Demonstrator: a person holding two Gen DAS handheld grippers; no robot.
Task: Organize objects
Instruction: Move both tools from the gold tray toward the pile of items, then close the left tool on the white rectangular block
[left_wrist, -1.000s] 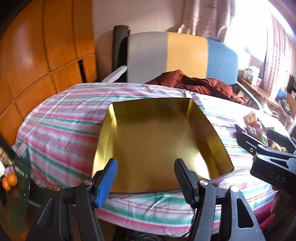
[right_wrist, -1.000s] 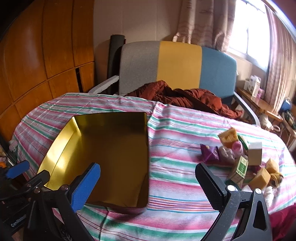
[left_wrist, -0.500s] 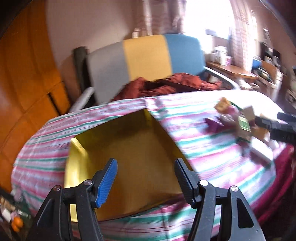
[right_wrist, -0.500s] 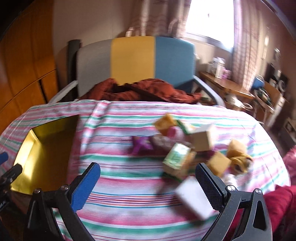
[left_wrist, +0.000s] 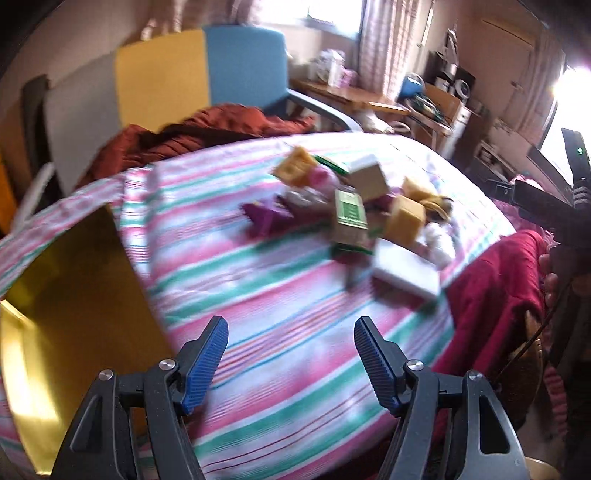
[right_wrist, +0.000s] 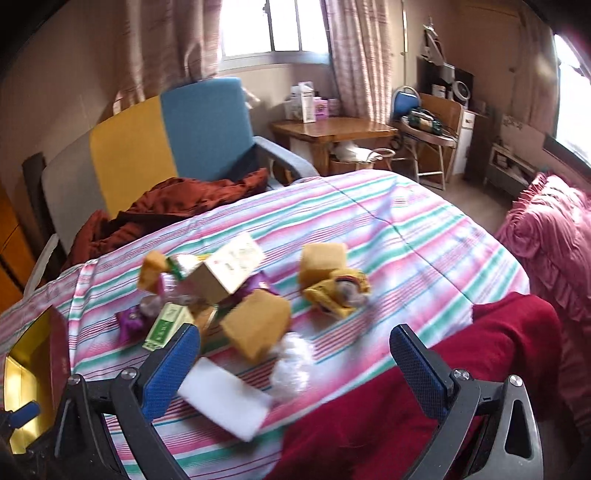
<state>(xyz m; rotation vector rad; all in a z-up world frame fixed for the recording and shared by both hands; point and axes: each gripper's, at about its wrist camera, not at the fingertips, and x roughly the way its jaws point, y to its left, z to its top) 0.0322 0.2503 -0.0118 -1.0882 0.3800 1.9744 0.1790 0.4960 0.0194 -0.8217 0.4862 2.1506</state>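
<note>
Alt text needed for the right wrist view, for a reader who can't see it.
The open right gripper hangs empty over a striped tablecloth, above a blurred heap of small things: yellow sponges, a cardboard box, a green carton and a white block. A gold tray shows at the left edge, a three-coloured chair behind.

A lived-in room of a home: a table under a pink-and-green striped cloth (right_wrist: 424, 236), a grey, yellow and blue armchair (right_wrist: 192, 129) with a rust-red blanket (right_wrist: 177, 203) heaped on it, patterned curtains (right_wrist: 354, 55) at a bright window, a wooden side table (right_wrist: 332, 129) with cartons, and a frilled pink cushion (right_wrist: 550, 229).
</note>
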